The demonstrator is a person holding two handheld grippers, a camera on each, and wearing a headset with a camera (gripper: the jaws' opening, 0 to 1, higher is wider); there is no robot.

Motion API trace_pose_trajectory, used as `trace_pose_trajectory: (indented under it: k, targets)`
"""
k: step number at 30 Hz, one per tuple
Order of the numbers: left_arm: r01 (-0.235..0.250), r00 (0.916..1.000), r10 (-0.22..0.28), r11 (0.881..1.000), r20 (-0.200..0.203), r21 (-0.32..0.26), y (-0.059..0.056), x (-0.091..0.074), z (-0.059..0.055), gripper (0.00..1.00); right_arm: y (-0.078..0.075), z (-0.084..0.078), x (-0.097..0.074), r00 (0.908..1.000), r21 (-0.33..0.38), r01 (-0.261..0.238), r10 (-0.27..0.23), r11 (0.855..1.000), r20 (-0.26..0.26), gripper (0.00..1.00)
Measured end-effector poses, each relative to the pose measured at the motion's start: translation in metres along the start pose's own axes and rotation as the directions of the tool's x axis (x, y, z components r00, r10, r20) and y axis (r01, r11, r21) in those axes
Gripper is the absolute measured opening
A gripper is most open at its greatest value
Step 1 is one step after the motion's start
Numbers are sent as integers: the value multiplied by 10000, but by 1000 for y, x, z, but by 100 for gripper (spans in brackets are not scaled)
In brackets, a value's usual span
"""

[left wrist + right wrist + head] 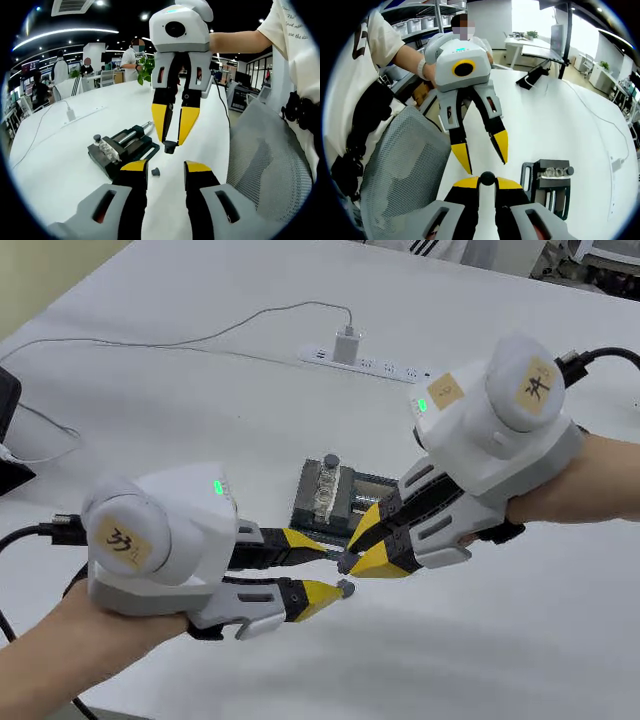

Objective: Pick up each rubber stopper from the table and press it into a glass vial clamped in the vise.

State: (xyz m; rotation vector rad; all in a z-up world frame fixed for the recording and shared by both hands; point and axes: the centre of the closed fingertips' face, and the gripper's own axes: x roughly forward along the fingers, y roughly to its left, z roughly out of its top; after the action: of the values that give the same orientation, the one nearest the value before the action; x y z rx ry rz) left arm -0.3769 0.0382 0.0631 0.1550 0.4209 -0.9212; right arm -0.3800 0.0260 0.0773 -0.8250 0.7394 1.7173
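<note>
Right gripper [487,183]: your jaws are pinched narrow on the held stopper [487,177].
Left gripper [165,167]: your jaws stand wide, with the loose stopper [155,172] on the table [60,165] just ahead between them.
Vials [555,172]: clamped in the vise [540,192], ahead-right of your held stopper; your right gripper looks nearer.

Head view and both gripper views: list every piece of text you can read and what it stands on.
"33", handwritten, roughly: tan sticker on the left gripper cap.
Handwritten character, illegible: tan cap sticker on the right gripper.
Smaller tan sticker on its body: nothing readable.
Shirt print, left gripper view: too blurred.
</note>
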Motion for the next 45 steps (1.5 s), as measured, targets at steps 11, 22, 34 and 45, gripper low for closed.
trace_pose_trajectory:
  k: [11, 22, 34, 45]
  targets:
    - [-1614, 9868, 1602, 9843, -220, -714, 28, -12, -26, 82, -4, -11, 1, 9998, 161, 16, -13, 9999, -204, 7]
    - [-2636, 9634, 2679, 9517, 64, -1576, 56, -37, -29, 99, -16, -18, 0, 9991, 199, 74, -66, 9998, -412, 7]
    - [-2853, 9573, 2890, 9444, -11, -1638, 61, -42, -31, 99, -41, -25, -5, 9942, -71, 94, -101, 9999, -1073, 7]
    - [-2781, 9595, 2817, 9480, 14, -1549, 61, -40, -27, 99, -67, -22, -12, 9842, -901, -62, -98, 9959, -1769, 7]
